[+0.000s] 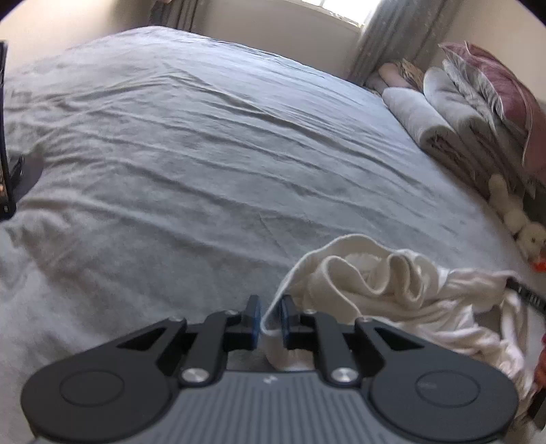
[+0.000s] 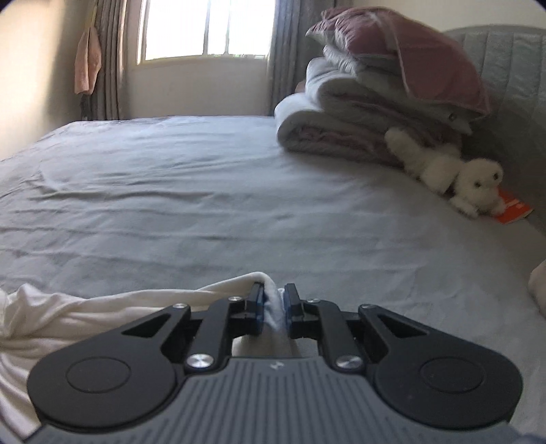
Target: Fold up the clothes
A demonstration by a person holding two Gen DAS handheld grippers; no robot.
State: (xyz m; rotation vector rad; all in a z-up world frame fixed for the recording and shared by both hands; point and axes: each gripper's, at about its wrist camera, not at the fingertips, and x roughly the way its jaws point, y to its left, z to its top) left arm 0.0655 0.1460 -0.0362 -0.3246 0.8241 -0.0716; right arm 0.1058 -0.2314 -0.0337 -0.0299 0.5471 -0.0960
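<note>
A cream-white garment [image 1: 392,290] lies bunched on the grey bed sheet [image 1: 204,153] at the lower right of the left wrist view. My left gripper [image 1: 271,316] is shut on a hem edge of it, the cloth running down between the blue pads. In the right wrist view the same garment [image 2: 85,314] trails off to the left, and my right gripper [image 2: 274,310] is shut on a pinched fold of it. Most of the garment's shape is hidden in its folds.
Folded quilts and a pink pillow [image 2: 392,85] are stacked at the bed's far right by the grey headboard [image 2: 512,85]. A white plush toy [image 2: 460,177] and an orange booklet [image 2: 512,205] lie beside them. A dark object [image 1: 6,136] stands at the left edge. Curtains and a window [image 2: 204,27] are behind.
</note>
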